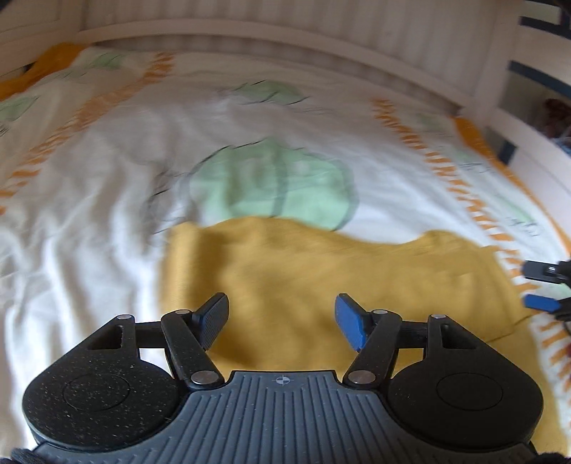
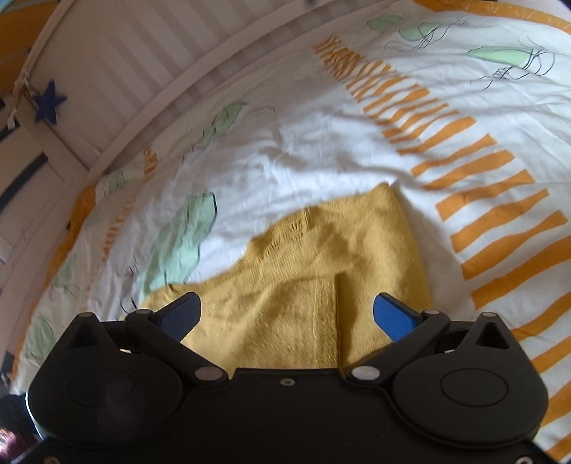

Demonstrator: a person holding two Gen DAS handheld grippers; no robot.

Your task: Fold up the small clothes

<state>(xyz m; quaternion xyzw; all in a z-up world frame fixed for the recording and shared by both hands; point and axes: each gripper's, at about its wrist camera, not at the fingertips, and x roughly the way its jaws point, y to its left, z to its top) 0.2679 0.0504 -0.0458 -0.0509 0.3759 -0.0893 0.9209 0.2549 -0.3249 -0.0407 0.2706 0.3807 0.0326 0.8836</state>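
Note:
A mustard-yellow knit garment lies flat on the bed cover. My left gripper is open and empty, hovering over the garment's near part. The garment also shows in the right wrist view, with a folded layer and a hem edge near the middle. My right gripper is open and empty, just above that folded part. The right gripper's fingertips show at the right edge of the left wrist view, beside the garment's right edge.
The bed cover is white with orange stripes and green shapes. A white slatted headboard stands at the far side. A blue star hangs on the bed frame at the left of the right wrist view.

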